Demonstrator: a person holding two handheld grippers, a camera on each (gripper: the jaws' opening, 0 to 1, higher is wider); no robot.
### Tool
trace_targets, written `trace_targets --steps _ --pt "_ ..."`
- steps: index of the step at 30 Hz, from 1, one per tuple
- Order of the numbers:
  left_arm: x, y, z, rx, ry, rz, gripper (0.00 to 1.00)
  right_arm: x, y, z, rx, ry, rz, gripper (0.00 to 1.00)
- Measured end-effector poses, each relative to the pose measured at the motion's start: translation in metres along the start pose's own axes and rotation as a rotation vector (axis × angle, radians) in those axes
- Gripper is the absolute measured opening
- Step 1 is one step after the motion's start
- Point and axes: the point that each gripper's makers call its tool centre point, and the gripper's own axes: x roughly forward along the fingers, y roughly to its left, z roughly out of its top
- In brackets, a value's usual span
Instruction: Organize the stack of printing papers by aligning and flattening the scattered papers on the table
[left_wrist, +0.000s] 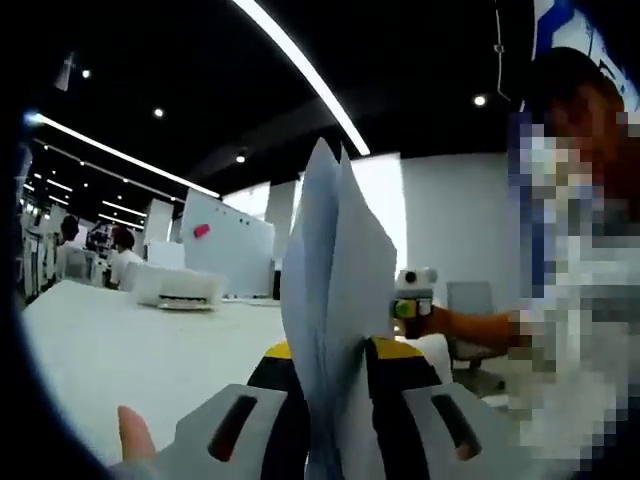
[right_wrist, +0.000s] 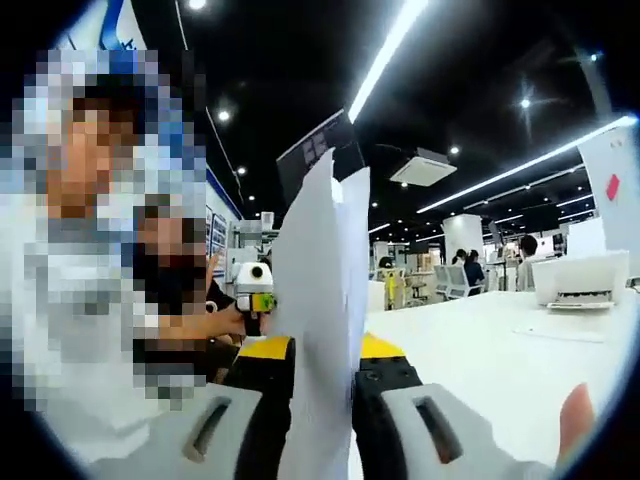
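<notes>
White papers stand upright, clenched in both the left gripper and right gripper jaws.

Right gripper fingers clamp upright papers — white table beyond.

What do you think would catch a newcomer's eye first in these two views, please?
Most striking is the sheaf of white papers standing on edge, clamped by the left gripper at one end and the right gripper at the other. Behind lies the white table, with a white printer at its far end.
</notes>
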Motion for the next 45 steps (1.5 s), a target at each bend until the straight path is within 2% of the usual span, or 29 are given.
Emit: trace_targets --steps 3,4,6,7,9,11,15,16,18,19,21,25,28,31,36,38,40,43,45 --pt "0.001 -0.003 -0.001 0.000 0.002 -0.006 0.20 -0.002 -0.003 -0.002 -0.007 0.007 -0.019 0.17" --pt "0.001 -0.003 -0.001 -0.006 0.002 -0.013 0.18 -0.003 -0.004 -0.002 -0.001 0.008 -0.019 0.14" --pt "0.001 -0.004 -0.001 -0.012 0.003 -0.015 0.12 -0.002 -0.001 -0.003 0.005 0.009 -0.008 0.00" --pt "0.001 -0.007 -0.001 -0.010 0.005 -0.031 0.08 -0.001 0.000 -0.002 0.015 0.003 0.006 0.00" --pt "0.001 -0.007 0.001 0.008 0.006 -0.032 0.07 0.000 0.000 -0.001 0.011 -0.003 0.007 0.00" --pt "0.002 -0.006 0.008 0.027 -0.006 -0.040 0.06 0.002 0.002 0.008 -0.028 -0.035 0.018 0.00" --pt "0.005 -0.001 0.022 0.069 -0.010 -0.058 0.07 0.005 0.004 0.019 -0.044 -0.052 0.013 0.00" --pt "0.005 0.001 0.019 0.086 -0.003 -0.065 0.07 0.005 0.004 0.016 -0.056 -0.050 0.012 0.00" --pt "0.003 0.006 0.000 0.029 0.065 -0.070 0.10 0.005 0.000 0.001 -0.044 -0.026 -0.004 0.02" --pt "0.002 0.008 -0.009 0.017 0.091 -0.067 0.13 0.005 -0.002 -0.007 0.000 -0.013 -0.013 0.10" --pt "0.001 0.007 -0.013 0.041 0.084 -0.056 0.17 0.005 -0.004 -0.007 0.005 -0.028 -0.018 0.16" --pt "-0.001 0.000 -0.007 0.029 0.055 -0.081 0.14 0.007 -0.003 -0.001 0.013 -0.045 -0.005 0.14" --pt "0.000 -0.002 -0.007 0.038 0.067 -0.089 0.06 0.012 0.004 0.001 0.030 -0.048 0.032 0.00" --pt "0.000 -0.001 -0.007 0.034 0.069 -0.097 0.06 0.011 0.006 0.001 -0.006 -0.041 0.039 0.00" --pt "-0.001 -0.002 -0.007 0.061 0.064 -0.112 0.07 0.009 0.012 0.001 -0.007 -0.038 0.061 0.00" --pt "-0.001 0.001 -0.007 0.082 0.063 -0.085 0.13 0.008 0.012 0.002 -0.010 -0.036 0.057 0.00" --pt "-0.007 0.007 -0.008 0.044 0.081 -0.054 0.16 0.006 0.008 0.002 -0.017 -0.032 0.040 0.00" --pt "-0.019 0.009 0.006 0.054 0.029 -0.041 0.14 0.002 0.009 0.003 -0.018 -0.034 0.038 0.00" --pt "-0.021 0.007 0.011 0.044 0.015 -0.063 0.06 0.002 0.009 0.003 -0.021 -0.036 0.041 0.00"
